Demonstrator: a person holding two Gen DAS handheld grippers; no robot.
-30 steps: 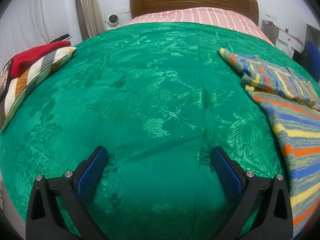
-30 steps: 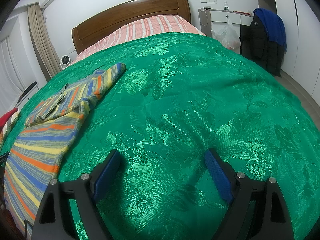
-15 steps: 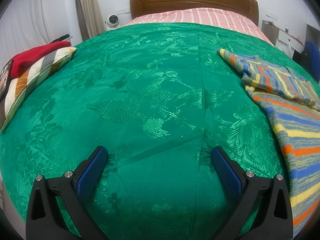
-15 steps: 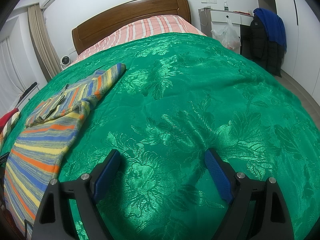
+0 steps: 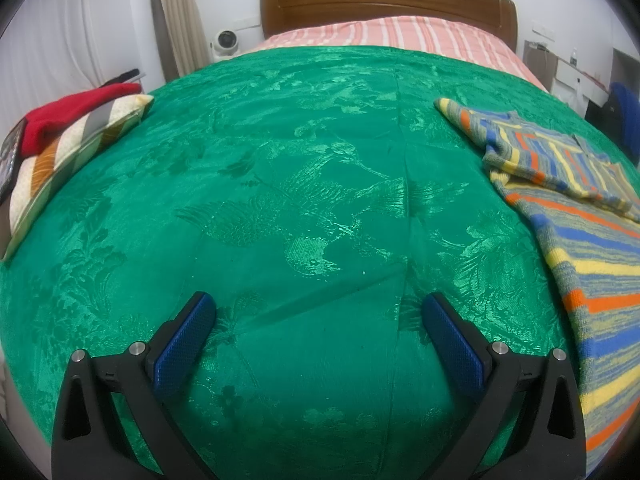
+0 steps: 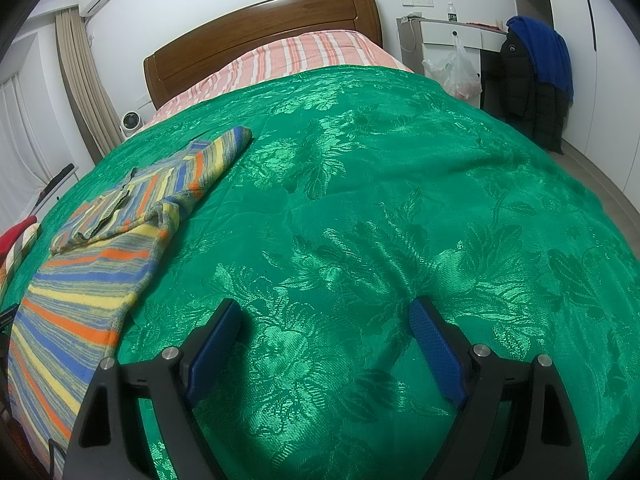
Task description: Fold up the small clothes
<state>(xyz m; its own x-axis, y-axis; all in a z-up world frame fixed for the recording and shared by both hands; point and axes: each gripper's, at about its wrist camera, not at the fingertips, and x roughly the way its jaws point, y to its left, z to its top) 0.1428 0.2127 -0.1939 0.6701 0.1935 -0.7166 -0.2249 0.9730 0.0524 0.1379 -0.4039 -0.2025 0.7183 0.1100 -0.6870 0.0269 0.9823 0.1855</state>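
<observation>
A striped knit sweater (image 5: 576, 220) in blue, orange, yellow and grey lies partly folded on the green bedspread (image 5: 304, 184), at the right of the left wrist view. In the right wrist view the same sweater (image 6: 96, 264) lies at the left, one sleeve stretched toward the headboard. My left gripper (image 5: 318, 308) hovers open over bare bedspread, left of the sweater, nothing between its blue pads. My right gripper (image 6: 326, 310) is also open and empty over the bedspread (image 6: 400, 200), to the right of the sweater.
A striped cushion (image 5: 64, 156) with a red garment (image 5: 72, 114) on it sits at the bed's left edge. A wooden headboard (image 5: 384, 4) and pink striped sheet (image 5: 400, 34) are at the far end. A desk, plastic bag (image 6: 454, 70) and hanging coats (image 6: 534, 80) stand beside the bed.
</observation>
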